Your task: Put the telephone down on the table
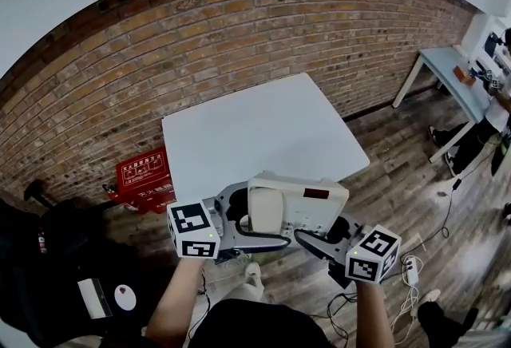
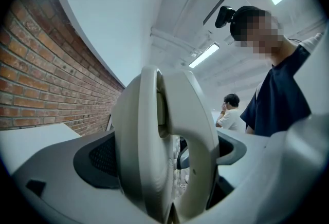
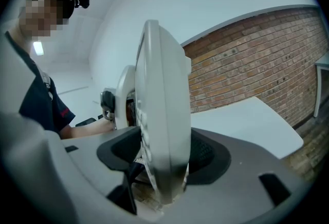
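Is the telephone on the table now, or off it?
Off it. The left gripper and right gripper clamp the telephone in the air near the table's front edge.

One camera sits on the person's head. It looks forward and steeply down from well above. It sees the white table [image 1: 263,131], the brick wall [image 1: 160,43] behind it and the telephone [image 1: 297,204] low in the middle.

A second camera rides on the left gripper [image 2: 164,159] and looks along its jaws, sideways across the person [image 2: 280,99]. The telephone is so near that it fills the middle.

A third camera rides on the right gripper [image 3: 167,159] and looks back the other way, just as near.

Both small cameras see the telephone edge-on, the person and the head camera [image 2: 224,15]. All three views share the telephone, the table and the brick wall.
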`<state>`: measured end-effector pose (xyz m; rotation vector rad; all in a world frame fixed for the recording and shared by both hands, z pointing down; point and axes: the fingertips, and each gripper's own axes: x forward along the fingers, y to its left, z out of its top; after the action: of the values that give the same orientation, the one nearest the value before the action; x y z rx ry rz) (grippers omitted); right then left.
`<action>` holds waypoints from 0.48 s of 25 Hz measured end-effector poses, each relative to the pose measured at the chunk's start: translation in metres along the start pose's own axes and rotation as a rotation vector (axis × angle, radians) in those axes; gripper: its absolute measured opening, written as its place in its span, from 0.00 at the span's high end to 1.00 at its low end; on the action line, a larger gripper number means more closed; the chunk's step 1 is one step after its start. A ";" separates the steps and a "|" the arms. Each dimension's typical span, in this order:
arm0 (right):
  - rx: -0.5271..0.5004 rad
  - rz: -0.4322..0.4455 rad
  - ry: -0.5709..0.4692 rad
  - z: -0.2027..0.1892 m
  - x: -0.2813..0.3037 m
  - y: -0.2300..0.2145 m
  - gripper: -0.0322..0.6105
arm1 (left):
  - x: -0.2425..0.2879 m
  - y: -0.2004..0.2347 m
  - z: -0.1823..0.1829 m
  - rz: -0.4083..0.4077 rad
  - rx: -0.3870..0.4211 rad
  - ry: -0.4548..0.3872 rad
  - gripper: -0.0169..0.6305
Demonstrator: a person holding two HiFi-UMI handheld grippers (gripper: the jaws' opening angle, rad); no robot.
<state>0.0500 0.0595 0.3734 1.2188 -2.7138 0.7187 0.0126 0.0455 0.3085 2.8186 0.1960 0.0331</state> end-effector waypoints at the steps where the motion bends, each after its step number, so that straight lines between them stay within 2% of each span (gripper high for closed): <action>1: 0.001 -0.003 0.002 0.002 0.004 -0.002 0.53 | -0.002 0.005 0.001 -0.002 -0.002 0.000 0.19; 12: 0.023 -0.032 0.002 0.025 0.051 -0.023 0.53 | -0.023 0.055 0.020 -0.042 -0.008 -0.006 0.19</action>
<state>0.0349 0.0001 0.3730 1.2627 -2.6855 0.7488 -0.0022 -0.0158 0.3066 2.8054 0.2532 0.0155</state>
